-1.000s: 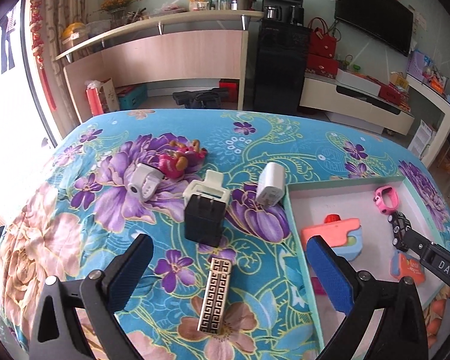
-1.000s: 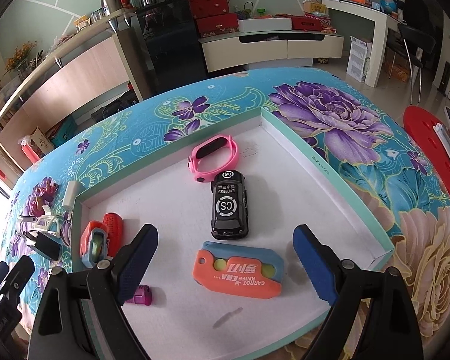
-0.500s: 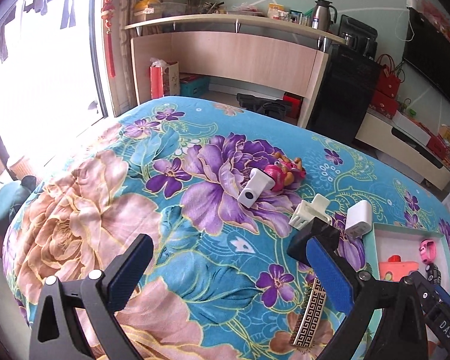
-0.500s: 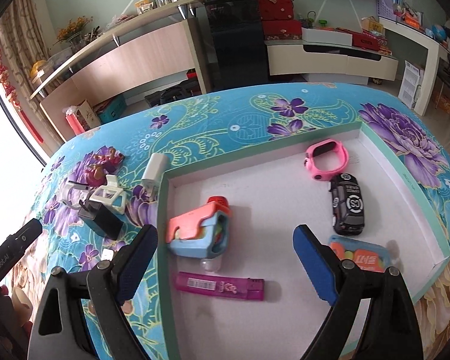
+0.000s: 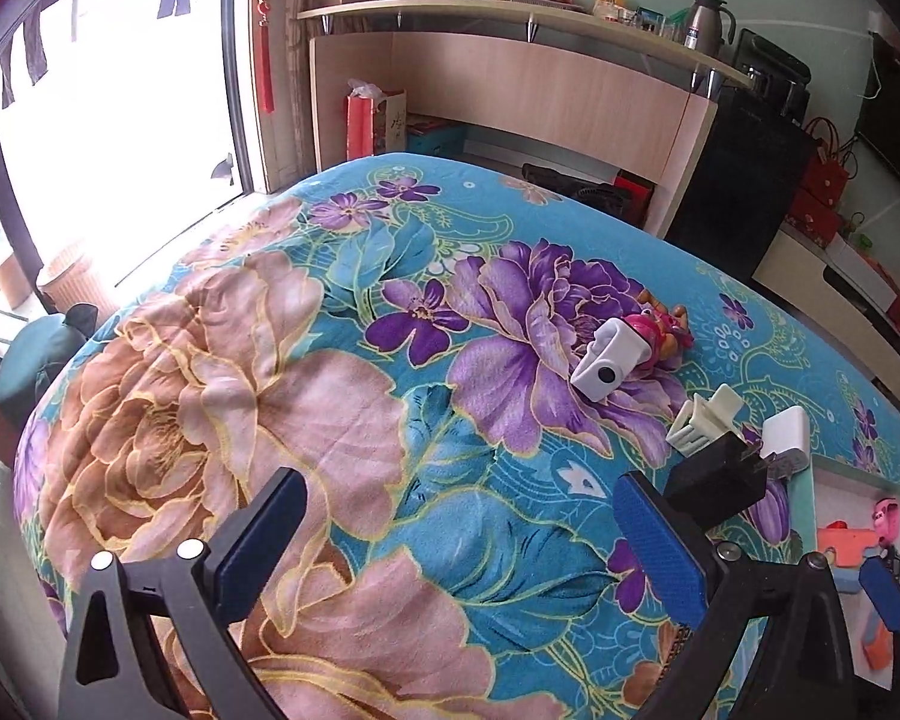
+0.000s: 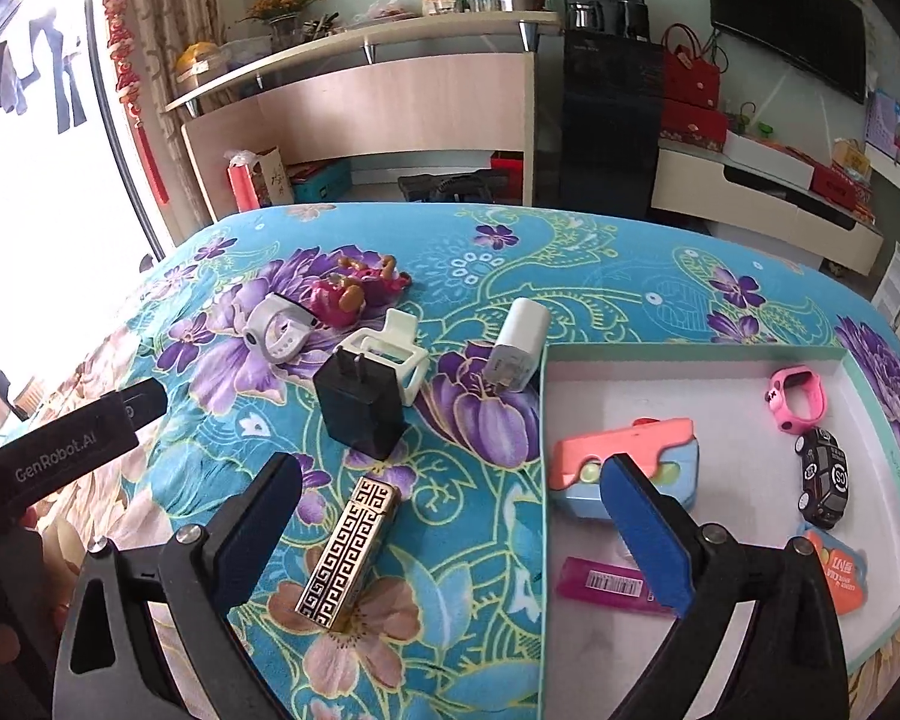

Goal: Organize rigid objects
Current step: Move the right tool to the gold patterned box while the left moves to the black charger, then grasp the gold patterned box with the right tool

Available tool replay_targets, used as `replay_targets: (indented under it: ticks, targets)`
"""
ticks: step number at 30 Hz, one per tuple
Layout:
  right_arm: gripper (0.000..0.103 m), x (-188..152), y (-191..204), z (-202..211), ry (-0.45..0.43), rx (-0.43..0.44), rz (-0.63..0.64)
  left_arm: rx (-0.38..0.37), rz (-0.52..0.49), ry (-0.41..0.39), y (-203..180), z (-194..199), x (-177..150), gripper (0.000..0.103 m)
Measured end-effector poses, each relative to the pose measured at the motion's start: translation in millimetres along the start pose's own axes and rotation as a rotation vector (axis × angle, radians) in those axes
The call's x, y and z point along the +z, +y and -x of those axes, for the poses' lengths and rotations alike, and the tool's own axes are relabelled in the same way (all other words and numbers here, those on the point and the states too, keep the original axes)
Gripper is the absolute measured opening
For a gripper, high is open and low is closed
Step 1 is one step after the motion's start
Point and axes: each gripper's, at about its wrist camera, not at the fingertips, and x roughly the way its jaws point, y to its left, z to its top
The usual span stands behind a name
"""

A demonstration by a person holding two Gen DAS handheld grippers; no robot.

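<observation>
Gold lighter point(image 6: 349, 552): lies flat on the floral cloth point(image 6: 462, 516), nearest the right gripper point(image 6: 450, 534), below the gap between its blue pads and nearer the left pad, touching neither.
Right gripper: jaws spread wide, having just opened further; nothing pinched, nothing touched.
Left gripper point(image 5: 459, 546): jaws spread wide over bare cloth, holding nothing.
Black charger point(image 6: 360, 411): just beyond the lighter, upright with prongs up.
Cream clip point(image 6: 393, 354): touching the black charger from behind.
White charger point(image 6: 519, 345): lying against the tray's outer left wall.
Tray point(image 6: 690, 353): to the right; holds a pink-and-blue case point(image 6: 624, 462), magenta lighter point(image 6: 606, 585), toy car point(image 6: 822, 477) and pink watch point(image 6: 795, 390).
White watch point(image 6: 279, 330): farther left, touching the pink toy figure point(image 6: 354, 288).
</observation>
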Motion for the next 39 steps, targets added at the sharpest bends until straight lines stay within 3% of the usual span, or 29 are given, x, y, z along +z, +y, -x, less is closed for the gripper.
replay_targets:
  ticks: [8, 18, 25, 31, 37, 39]
  targets:
    - [0.1, -11, 22, -16, 0.067, 0.053, 0.059, 0.024, 0.008, 0.061, 6, -17, -6, 0.103]
    - [0.099, -23, 29, -34, 0.142, 0.061, 0.073, 0.028, 0.016, 0.105, 7, -30, -11, 0.103]
    - [0.073, -27, 25, -46, 0.19, 0.051, 0.065, 0.012, 0.0, 0.132, 0, -37, -15, 0.103]
    - [0.07, -26, 20, -48, 0.186, 0.009, 0.072, 0.003, -0.014, 0.126, -4, -36, -14, 0.103]
    - [0.043, -25, 14, -46, 0.187, 0.014, 0.056, -0.002, -0.031, 0.135, -8, -37, -16, 0.103]
    - [0.039, -24, 14, -45, 0.183, 0.014, 0.058, -0.006, -0.039, 0.134, -11, -37, -16, 0.103]
